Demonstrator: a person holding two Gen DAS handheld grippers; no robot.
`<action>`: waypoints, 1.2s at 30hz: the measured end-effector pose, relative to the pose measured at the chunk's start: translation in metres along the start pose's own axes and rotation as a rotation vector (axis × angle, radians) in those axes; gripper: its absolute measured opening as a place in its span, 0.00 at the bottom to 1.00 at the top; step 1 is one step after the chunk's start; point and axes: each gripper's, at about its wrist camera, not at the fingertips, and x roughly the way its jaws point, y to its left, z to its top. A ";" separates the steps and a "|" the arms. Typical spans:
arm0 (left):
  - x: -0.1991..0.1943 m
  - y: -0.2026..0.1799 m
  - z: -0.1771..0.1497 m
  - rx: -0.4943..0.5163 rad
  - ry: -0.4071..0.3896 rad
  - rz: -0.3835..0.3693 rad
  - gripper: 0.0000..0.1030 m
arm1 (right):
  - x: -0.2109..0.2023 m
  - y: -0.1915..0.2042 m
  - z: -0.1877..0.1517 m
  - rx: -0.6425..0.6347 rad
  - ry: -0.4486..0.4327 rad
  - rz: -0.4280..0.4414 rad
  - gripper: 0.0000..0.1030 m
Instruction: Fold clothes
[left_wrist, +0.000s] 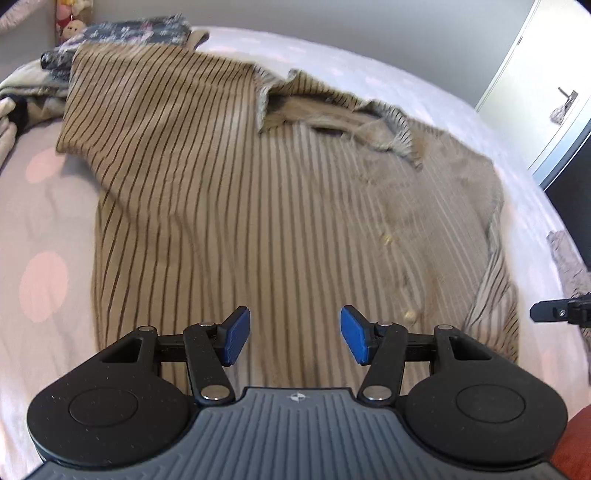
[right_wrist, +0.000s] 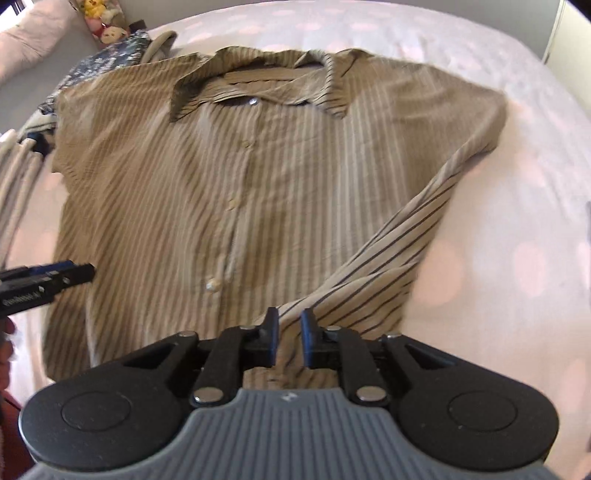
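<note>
— What's in front of your right gripper (right_wrist: 289, 339) just now?

— Your jaws stand a little apart, with the tip of the striped sleeve (right_wrist: 384, 258) running in between them; whether the pads press on it, I can't tell.

— And the rest of the garment?

— You've got a tan striped button-up shirt (right_wrist: 192, 177) spread front-up on the pale pink spotted bedsheet (right_wrist: 517, 206), collar (right_wrist: 258, 70) at the far end, that sleeve folded diagonally across the body toward you.

— Anything else near you?

— Your left gripper (right_wrist: 79, 274) pokes in from the left edge, over the shirt's side. Stuffed toys (right_wrist: 101, 20) sit at the far left corner, beside a dark patterned cloth (right_wrist: 110, 51).
</note>
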 end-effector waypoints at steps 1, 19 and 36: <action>-0.001 -0.002 0.003 0.001 -0.012 -0.009 0.51 | 0.002 0.001 0.004 0.000 0.001 -0.014 0.19; 0.059 0.042 0.016 -0.125 0.132 -0.049 0.51 | 0.093 -0.013 -0.014 0.138 0.262 -0.160 0.19; 0.049 0.008 0.014 0.040 0.060 0.061 0.52 | 0.070 0.038 0.034 0.034 0.249 -0.133 0.53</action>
